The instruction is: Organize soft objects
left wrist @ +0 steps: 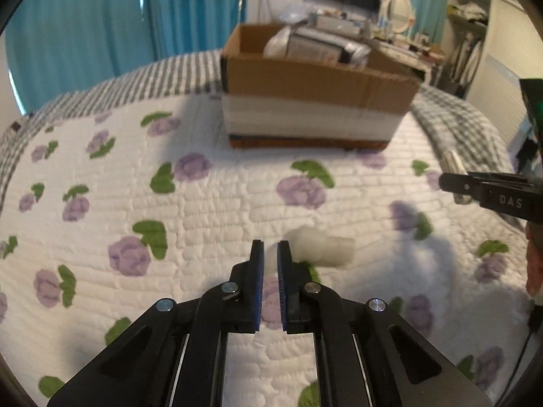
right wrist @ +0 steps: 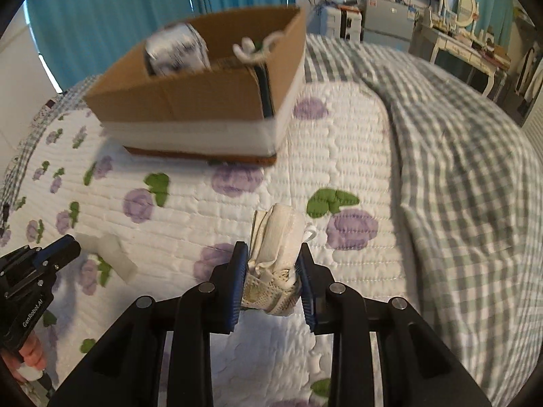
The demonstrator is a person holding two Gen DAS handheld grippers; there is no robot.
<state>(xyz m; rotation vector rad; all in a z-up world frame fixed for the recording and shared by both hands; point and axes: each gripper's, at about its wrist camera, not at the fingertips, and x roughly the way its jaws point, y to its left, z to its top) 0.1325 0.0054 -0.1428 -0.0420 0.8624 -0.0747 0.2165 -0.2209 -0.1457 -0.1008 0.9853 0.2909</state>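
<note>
My left gripper (left wrist: 270,251) hovers low over the floral quilt with its jaws nearly together and nothing clearly between them. A white foam piece (left wrist: 322,247) lies on the quilt just ahead and right of its tips; it also shows in the right wrist view (right wrist: 108,254). My right gripper (right wrist: 271,264) is shut on a cream rolled soft item (right wrist: 278,240), held above the quilt. The right gripper also shows at the right edge of the left wrist view (left wrist: 456,176). An open cardboard box (left wrist: 315,78) (right wrist: 203,98) stands on the bed beyond, with items inside.
The white quilt with purple flowers (left wrist: 169,210) covers the bed. A grey checked blanket (right wrist: 458,156) lies to the right. Blue curtains (left wrist: 85,27) hang behind. A cluttered desk with a mirror (left wrist: 400,10) stands past the bed.
</note>
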